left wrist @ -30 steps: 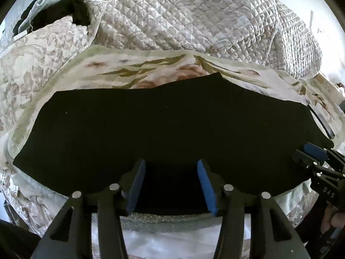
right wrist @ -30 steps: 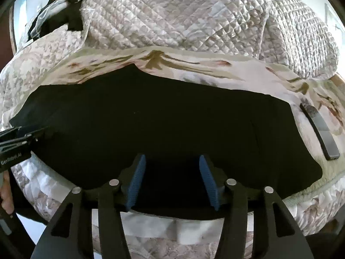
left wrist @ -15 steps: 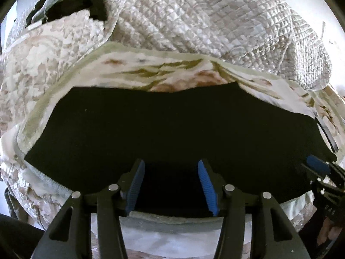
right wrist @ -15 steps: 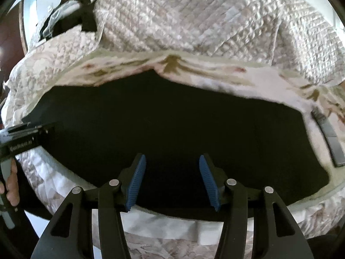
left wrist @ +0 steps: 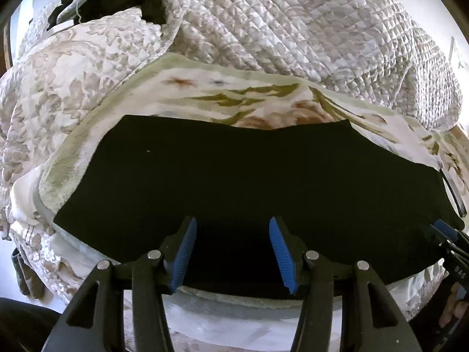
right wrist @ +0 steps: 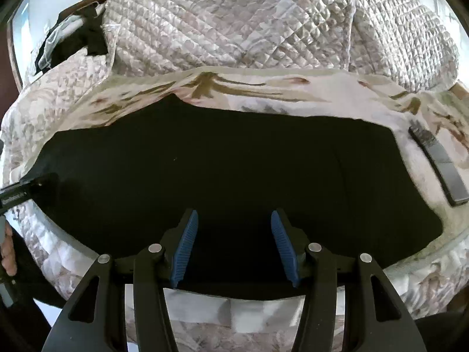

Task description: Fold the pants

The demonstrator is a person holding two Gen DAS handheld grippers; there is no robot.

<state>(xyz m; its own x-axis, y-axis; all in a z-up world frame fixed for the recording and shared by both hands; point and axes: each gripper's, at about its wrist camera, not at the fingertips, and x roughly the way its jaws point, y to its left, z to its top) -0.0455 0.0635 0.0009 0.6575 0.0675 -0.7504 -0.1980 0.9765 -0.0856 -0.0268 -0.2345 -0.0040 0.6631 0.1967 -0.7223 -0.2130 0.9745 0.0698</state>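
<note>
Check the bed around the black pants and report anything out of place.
One thing: a dark flat remote-like bar lies loose on the floral sheet, just beyond the right end of the black pants. The pants themselves lie flat, far edge slightly wavy.

Bed with floral quilted cover, black pants spread flat, dark remote beside them

My left gripper and right gripper look alike: black plastic fingers braced with triangular cut-outs, silver round screw heads at the joints, ribbed blue pads inside. White lettering marks each gripper's side where the other camera catches it.
</note>
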